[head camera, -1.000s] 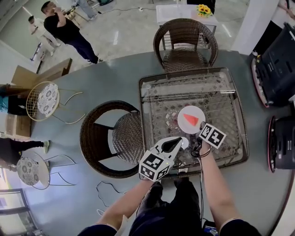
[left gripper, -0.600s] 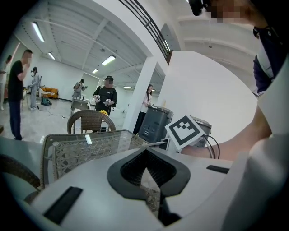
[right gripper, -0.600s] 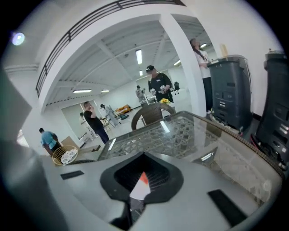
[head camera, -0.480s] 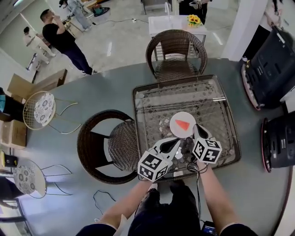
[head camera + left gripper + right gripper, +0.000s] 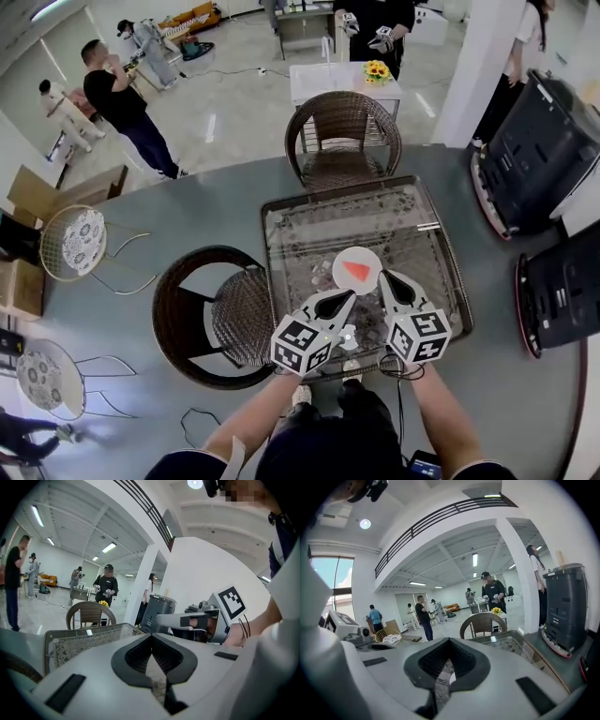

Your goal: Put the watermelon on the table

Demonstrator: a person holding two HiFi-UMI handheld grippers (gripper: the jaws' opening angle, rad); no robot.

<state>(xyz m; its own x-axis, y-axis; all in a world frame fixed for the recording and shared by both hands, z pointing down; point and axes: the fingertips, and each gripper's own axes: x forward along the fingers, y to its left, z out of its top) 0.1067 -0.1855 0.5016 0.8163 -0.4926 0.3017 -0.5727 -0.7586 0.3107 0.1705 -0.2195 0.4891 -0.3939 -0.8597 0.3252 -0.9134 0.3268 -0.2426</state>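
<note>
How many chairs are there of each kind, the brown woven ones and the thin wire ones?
Brown woven chairs: 2
Wire chairs: 2
Total: 4

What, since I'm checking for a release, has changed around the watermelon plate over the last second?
The right gripper drew back off the near-right edge of the plate; it now sits beside the rim, shut and empty. Whether it gripped the plate before cannot be told. The plate with the watermelon slice stayed mid-way across the glass table, and the left gripper stayed shut just short of the plate.
</note>
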